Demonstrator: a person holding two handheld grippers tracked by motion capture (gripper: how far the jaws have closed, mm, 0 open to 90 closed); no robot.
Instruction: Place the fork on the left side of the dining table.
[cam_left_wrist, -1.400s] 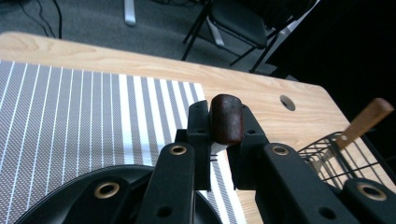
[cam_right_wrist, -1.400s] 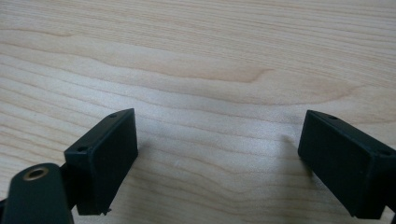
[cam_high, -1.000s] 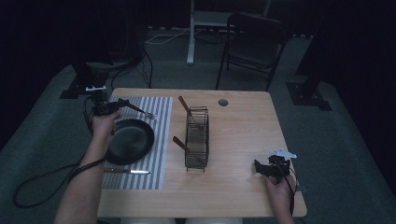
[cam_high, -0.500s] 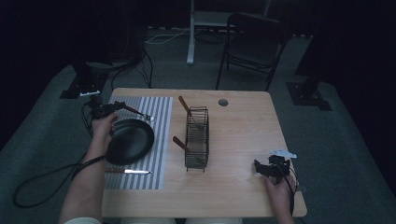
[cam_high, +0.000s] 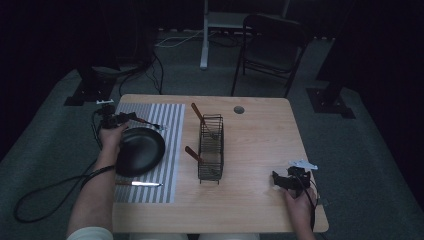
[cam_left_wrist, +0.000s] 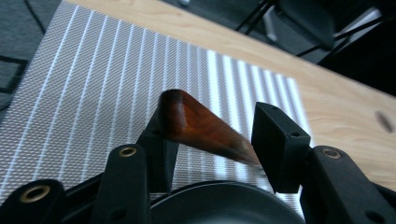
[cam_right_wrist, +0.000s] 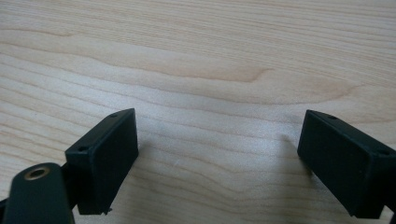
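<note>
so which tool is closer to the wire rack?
Right, narrowly. The right tool sits on bare table off the wire rack's near right corner; the left tool is farther, across the striped mat.

The high view is dim and underexposed: the room around the table (cam_high: 260, 150) sinks into near black, and only the tabletop catches weak light from above. The gripper views are much brighter. In the left gripper view the wooden handle (cam_left_wrist: 201, 126) blurs at its near end, with glare washing the striped mat (cam_left_wrist: 93, 93). In the right gripper view, soft shadows lie beside the jaws.
</note>
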